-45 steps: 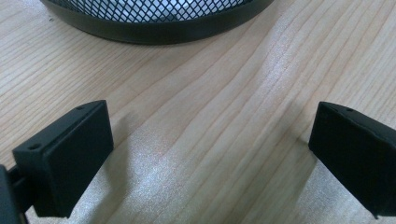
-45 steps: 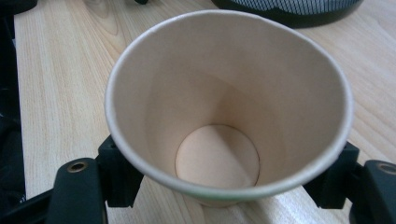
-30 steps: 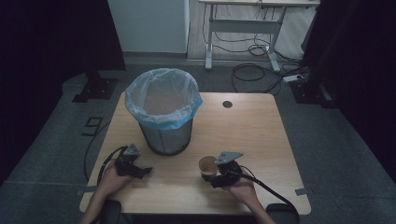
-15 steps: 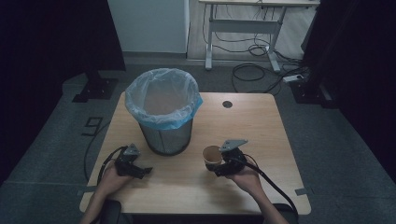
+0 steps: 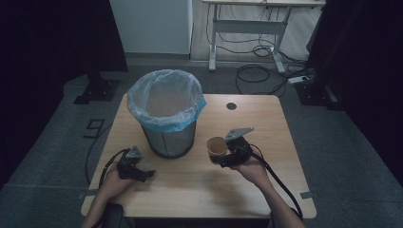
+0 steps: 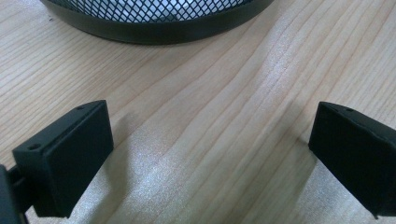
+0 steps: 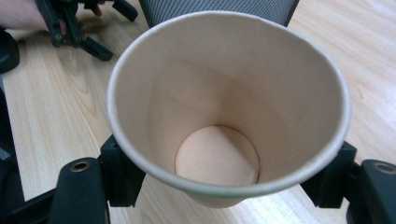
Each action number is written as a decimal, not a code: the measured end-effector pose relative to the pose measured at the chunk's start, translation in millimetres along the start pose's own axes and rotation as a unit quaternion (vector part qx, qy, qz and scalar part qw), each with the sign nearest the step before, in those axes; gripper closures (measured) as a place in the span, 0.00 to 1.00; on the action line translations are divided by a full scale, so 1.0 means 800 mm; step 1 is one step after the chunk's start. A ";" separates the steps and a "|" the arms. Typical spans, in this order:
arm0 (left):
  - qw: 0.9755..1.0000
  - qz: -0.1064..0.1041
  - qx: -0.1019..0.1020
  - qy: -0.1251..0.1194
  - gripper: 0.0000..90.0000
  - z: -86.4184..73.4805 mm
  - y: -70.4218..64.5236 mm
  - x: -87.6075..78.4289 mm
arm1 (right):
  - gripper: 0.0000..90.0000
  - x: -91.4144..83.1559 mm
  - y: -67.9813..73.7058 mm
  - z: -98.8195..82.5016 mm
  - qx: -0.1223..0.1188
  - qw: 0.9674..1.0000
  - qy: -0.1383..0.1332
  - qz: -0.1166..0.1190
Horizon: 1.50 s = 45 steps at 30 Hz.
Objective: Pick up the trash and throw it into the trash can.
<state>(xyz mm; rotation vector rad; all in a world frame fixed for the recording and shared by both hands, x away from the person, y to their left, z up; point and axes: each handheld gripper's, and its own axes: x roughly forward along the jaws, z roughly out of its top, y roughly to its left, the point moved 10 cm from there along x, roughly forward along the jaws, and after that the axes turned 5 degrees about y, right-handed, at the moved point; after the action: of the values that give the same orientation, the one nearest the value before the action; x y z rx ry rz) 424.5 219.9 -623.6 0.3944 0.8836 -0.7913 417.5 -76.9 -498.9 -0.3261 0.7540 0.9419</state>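
Both black grippers, left gripper [image 5: 142, 174] and right gripper [image 5: 227, 159], trail black cables toward six o'clock; each apparently carries a grey three-cornered plate.

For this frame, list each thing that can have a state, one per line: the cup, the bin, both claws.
Paper cup: upright, empty, held off the table.
Bin: upright on the table, lined with a blue bag, open top.
Right claw: shut on the paper cup.
Left claw: open, nothing between its jaws, low over the table.
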 end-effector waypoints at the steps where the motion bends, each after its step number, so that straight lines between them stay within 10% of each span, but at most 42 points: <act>1: 1.000 0.000 0.000 0.000 0.00 0.000 0.000 0.000 | 0.31 -0.002 -0.002 0.003 0.003 1.000 0.000 0.002; 45: 1.000 0.000 0.000 0.000 0.00 0.000 0.000 0.000 | 0.31 -0.093 -0.049 0.151 0.032 0.999 -0.010 0.008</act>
<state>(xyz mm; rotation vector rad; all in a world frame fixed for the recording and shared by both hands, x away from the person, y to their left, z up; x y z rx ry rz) 424.6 220.1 -623.7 0.3955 0.8835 -0.7909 476.0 -76.8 -364.1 -0.2542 0.7680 0.9331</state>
